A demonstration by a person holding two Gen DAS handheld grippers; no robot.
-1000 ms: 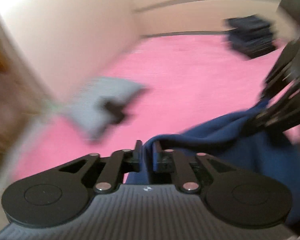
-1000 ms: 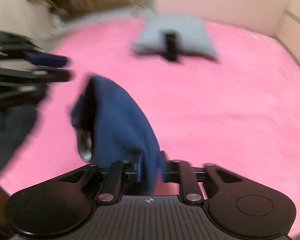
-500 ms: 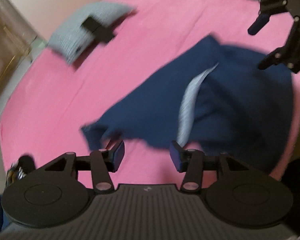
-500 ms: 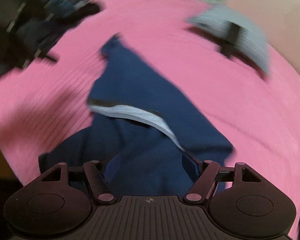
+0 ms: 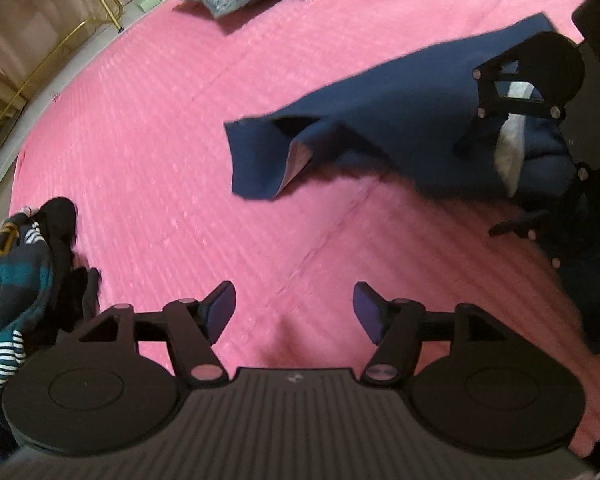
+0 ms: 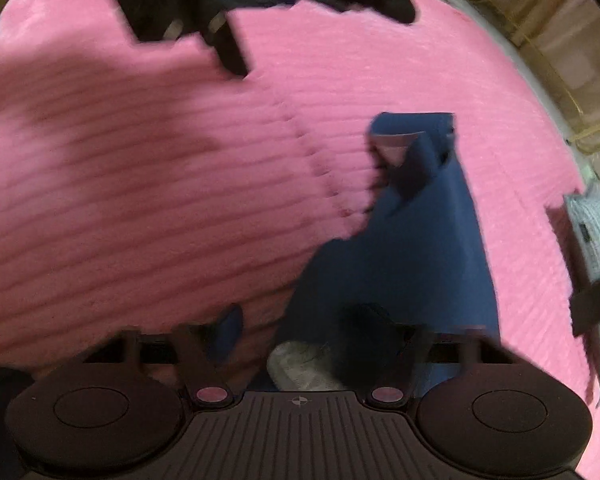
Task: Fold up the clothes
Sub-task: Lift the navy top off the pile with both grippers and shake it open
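The navy garment (image 5: 380,120) is down on the pink bed (image 5: 160,140), spread out to my right, one end stretched toward the left with its hem corner (image 5: 296,160) flipped over to show a paler inside. My left gripper (image 5: 294,312) has its fingers spread wide and empty over bare bedding near me; my right gripper (image 6: 320,328) sits right over the garment's near end, fingers apart, nothing pinched that I can make out, though that view is blurred. Here's the worry: that curled hem and the bunched cloth around the pale neck lining (image 5: 510,152) could get trapped inside a fold and leave it lumpy, and the plush bedding may drag the fabric when I pull. A pile of other clothes (image 5: 16,280) sits at my left edge, close enough to snag. A second ago both my grippers were clenched on this garment, holding it up; half a second ago they had opened and it was landing; now it lies flat.
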